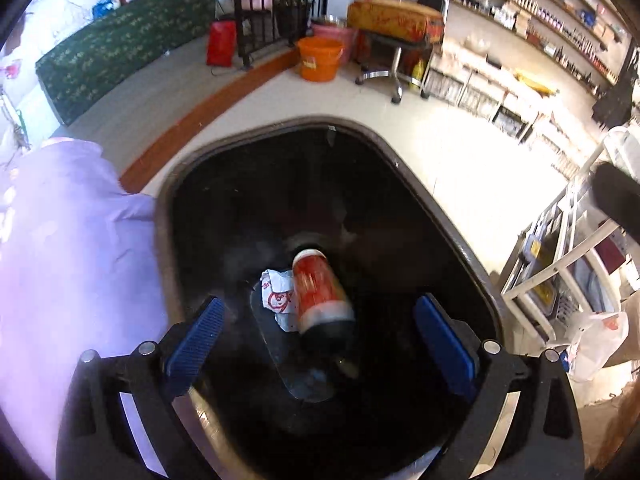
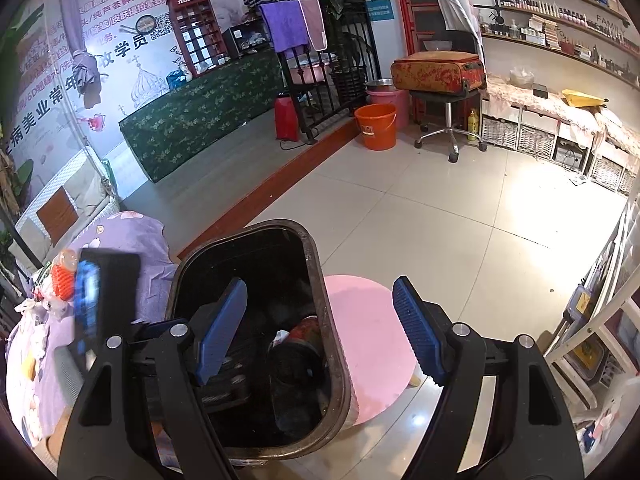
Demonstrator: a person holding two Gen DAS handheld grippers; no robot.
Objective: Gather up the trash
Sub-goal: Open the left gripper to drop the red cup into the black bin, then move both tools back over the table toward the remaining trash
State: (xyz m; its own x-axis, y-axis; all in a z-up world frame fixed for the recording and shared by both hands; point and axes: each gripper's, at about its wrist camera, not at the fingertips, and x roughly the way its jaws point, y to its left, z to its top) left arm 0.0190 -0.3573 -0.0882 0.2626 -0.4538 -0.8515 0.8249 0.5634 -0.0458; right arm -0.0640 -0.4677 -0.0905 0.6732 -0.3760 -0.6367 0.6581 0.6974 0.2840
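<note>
I am holding the left hand-held gripper (image 1: 316, 344) over the mouth of the dark trash bin (image 1: 452, 224), its blue pads (image 1: 196, 344) standing wide apart and gripping nothing. Below and between them, down inside the bin, a red-labelled bottle (image 1: 320, 292) is lying tilted with its white cap end pointing away from me, touching a crumpled white wrapper (image 1: 276, 292) with red print just to its left. A lilac cloth (image 1: 72, 240) is lying against the bin's left rim. From the right wrist view, I am keeping the right hand-held gripper (image 2: 320, 328) released too, with nothing between its pads; its left pad is hovering over the bin's opening and its right pad over a pink round stool (image 2: 372, 340) standing just beside the bin on the tiled floor (image 2: 460, 220). An orange bucket (image 2: 376, 126) is standing well apart, near a wheeled stool bearing a red suitcase (image 2: 438, 72).
</note>
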